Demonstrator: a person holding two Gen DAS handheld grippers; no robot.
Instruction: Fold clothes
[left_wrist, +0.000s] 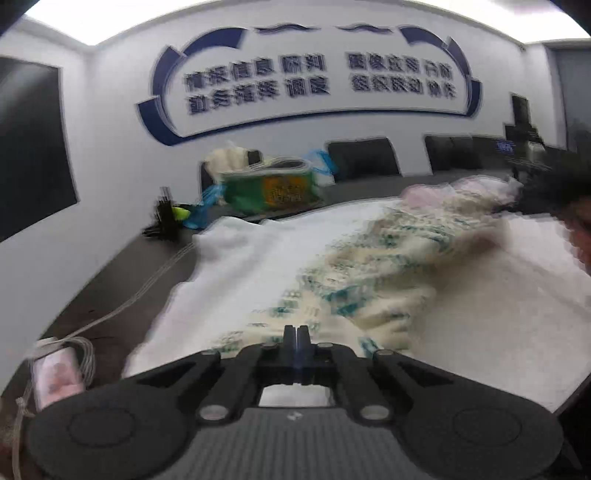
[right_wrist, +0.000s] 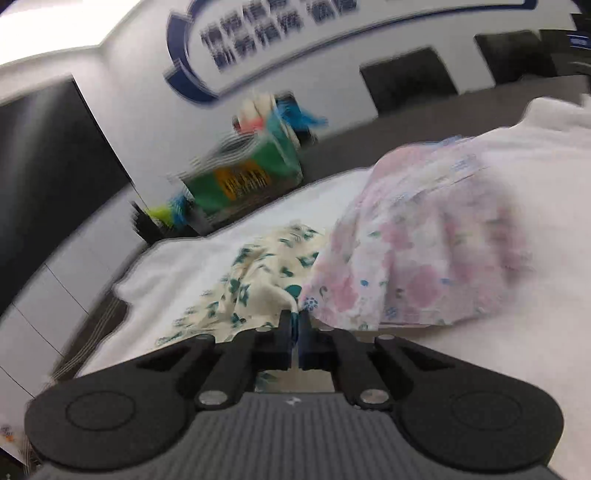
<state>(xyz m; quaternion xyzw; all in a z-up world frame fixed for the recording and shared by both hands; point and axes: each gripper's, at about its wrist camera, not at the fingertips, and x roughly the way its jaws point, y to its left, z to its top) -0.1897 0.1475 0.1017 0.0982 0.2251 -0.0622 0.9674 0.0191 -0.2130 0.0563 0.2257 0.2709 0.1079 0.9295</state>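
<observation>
Dark grey is the colour of the surface (left_wrist: 122, 266), and a white cloth (left_wrist: 236, 266) is spread over most of it.

Nearest in the left view, the left tool (left_wrist: 296, 332) is seen with its two fingers pressed together. A cream garment with green leaves (left_wrist: 369, 273) lies right at its tips, but whether any of it is pinched cannot be told from the blurred picture.

Nearest in the right view, the right tool (right_wrist: 294, 321) is clenched on a thin edge of the same cream garment (right_wrist: 255, 280), which is pulled up into a small peak at the fingers. Just beside it, on the right, a pink flowered garment (right_wrist: 424, 243) is heaped on the white cloth (right_wrist: 517, 369), touching the cream one.

Farther back, a green bag (left_wrist: 273, 188) with orange print is set on the surface. Behind it, black chairs (left_wrist: 364, 158) are lined up against a white wall with blue writing (left_wrist: 317, 79).
</observation>
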